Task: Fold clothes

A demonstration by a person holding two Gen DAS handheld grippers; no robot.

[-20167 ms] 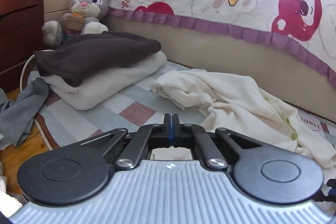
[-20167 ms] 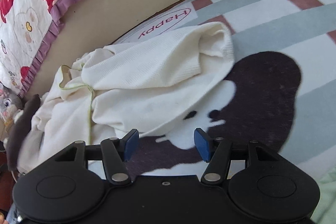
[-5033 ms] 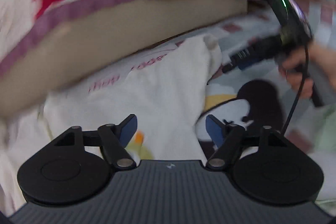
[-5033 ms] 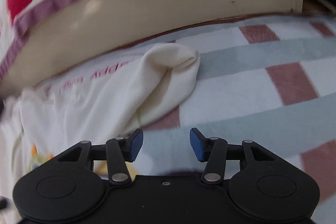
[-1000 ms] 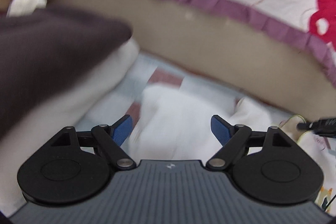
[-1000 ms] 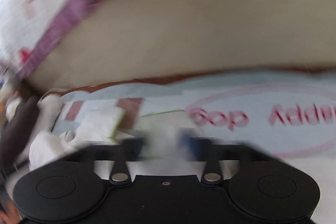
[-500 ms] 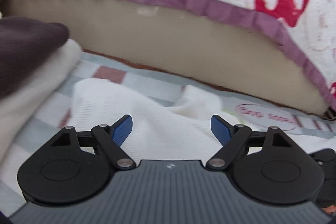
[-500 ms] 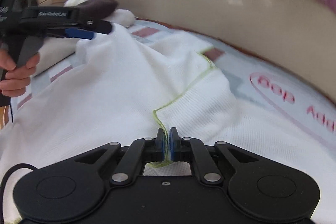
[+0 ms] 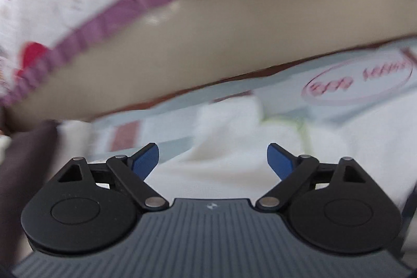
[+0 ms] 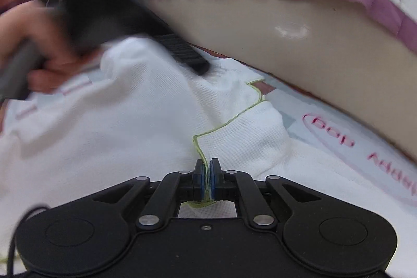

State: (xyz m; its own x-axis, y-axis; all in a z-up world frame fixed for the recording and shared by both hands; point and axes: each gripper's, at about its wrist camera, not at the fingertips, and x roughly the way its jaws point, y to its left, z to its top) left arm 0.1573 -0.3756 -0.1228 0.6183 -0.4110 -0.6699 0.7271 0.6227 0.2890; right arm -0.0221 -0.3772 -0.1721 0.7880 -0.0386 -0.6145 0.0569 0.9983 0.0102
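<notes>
Blurring hides the hand and the left gripper, its jaws spread wide above the white garment on the rug. The right gripper pinches the garment's green-stitched edge. The rug's pink writing is unreadable.

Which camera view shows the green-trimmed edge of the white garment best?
The right wrist view: the green trim runs sharp across the white garment into the shut right gripper. In the left wrist view it is only a blurred greenish line.
</notes>
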